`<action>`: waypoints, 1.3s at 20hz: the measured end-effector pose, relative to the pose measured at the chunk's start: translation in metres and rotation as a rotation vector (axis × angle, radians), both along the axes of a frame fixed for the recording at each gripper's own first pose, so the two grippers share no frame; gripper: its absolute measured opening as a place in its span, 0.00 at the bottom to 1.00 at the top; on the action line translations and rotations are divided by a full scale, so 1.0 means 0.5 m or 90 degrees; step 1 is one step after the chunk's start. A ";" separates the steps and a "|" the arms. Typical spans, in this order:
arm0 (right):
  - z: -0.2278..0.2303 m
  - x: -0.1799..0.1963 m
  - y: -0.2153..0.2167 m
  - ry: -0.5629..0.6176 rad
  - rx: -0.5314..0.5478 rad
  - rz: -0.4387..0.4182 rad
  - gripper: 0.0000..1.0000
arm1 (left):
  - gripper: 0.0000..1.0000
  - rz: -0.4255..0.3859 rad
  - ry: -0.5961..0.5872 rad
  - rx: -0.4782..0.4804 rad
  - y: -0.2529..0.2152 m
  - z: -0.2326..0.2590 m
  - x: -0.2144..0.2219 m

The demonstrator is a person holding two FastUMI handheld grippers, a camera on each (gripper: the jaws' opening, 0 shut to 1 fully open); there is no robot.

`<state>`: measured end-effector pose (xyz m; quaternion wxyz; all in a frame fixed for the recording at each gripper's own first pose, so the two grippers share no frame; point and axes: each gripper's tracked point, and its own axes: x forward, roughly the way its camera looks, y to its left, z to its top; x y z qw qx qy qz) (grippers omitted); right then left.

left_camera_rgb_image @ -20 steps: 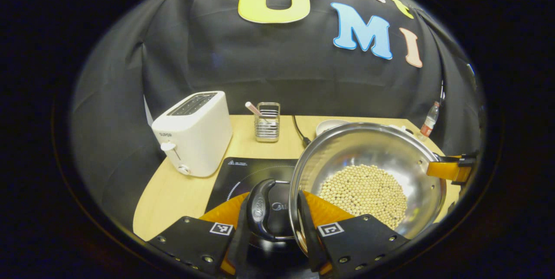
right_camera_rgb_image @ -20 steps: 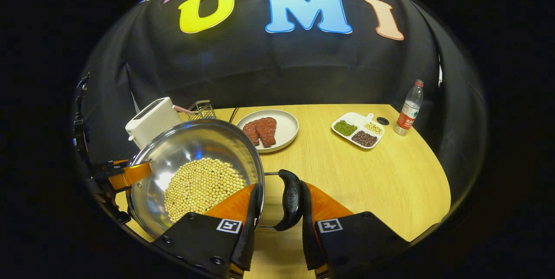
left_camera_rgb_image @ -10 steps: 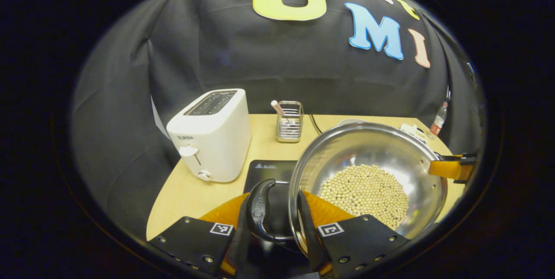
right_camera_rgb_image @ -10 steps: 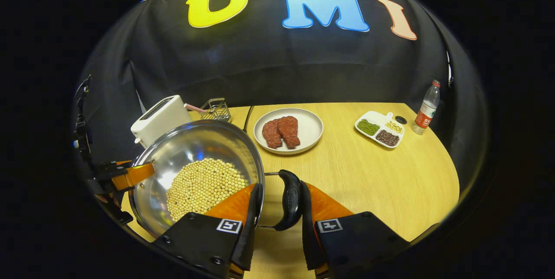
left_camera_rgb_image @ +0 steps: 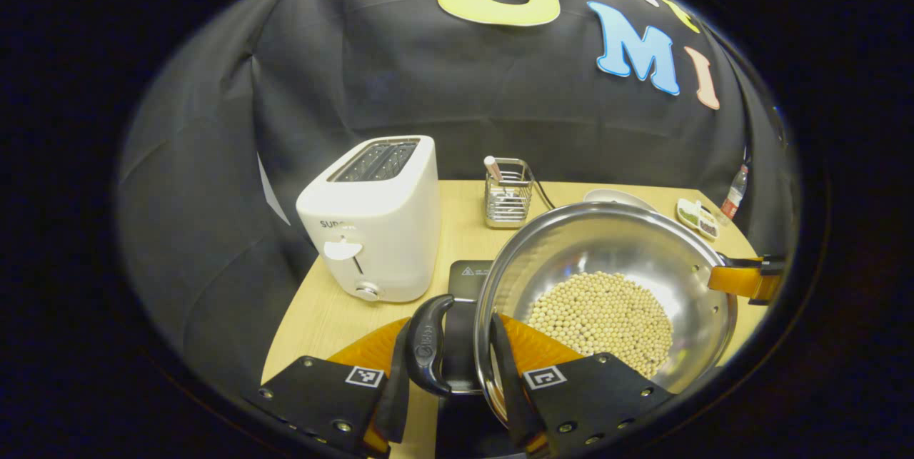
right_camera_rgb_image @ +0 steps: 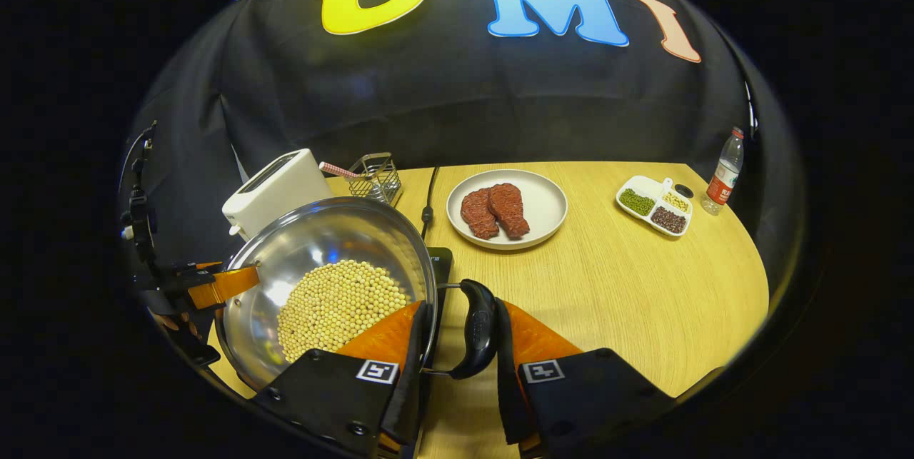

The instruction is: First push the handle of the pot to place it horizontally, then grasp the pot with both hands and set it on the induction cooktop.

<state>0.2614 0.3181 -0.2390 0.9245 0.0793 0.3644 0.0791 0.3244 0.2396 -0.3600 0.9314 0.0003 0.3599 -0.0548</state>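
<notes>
Each claw, left (left_camera_rgb_image: 443, 366) and right (right_camera_rgb_image: 457, 366), clamps a handle so the pot (left_camera_rgb_image: 607, 288) rides level above the cooktop (left_camera_rgb_image: 468, 277).

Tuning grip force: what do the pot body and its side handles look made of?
Pot: polished metal, likely stainless steel; mirror reflections on the inner wall. Handles: dark glossy grip, probably plastic, on a thin metal wire loop. The left gripper and right gripper each hold one.

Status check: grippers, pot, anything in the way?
Left gripper and right gripper clamp pot handles. Pot over cooktop. Toaster close beside.
</notes>
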 end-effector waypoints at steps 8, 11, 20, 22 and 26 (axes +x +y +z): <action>-0.006 0.010 0.010 -0.003 0.002 0.007 0.51 | 0.58 0.001 -0.006 0.010 0.012 -0.009 0.004; 0.015 0.007 0.017 -0.038 0.007 0.025 0.60 | 0.63 0.027 -0.022 0.039 0.024 -0.013 0.012; 0.174 -0.031 -0.061 -0.189 -0.008 0.029 0.93 | 0.83 0.114 -0.166 0.062 0.036 0.147 -0.009; 0.216 -0.047 -0.098 -0.226 -0.008 0.020 0.97 | 0.82 0.117 -0.208 0.062 0.011 0.211 -0.028; 0.294 -0.086 -0.203 -0.293 -0.019 -0.011 0.97 | 0.80 0.119 -0.271 0.040 -0.060 0.315 -0.071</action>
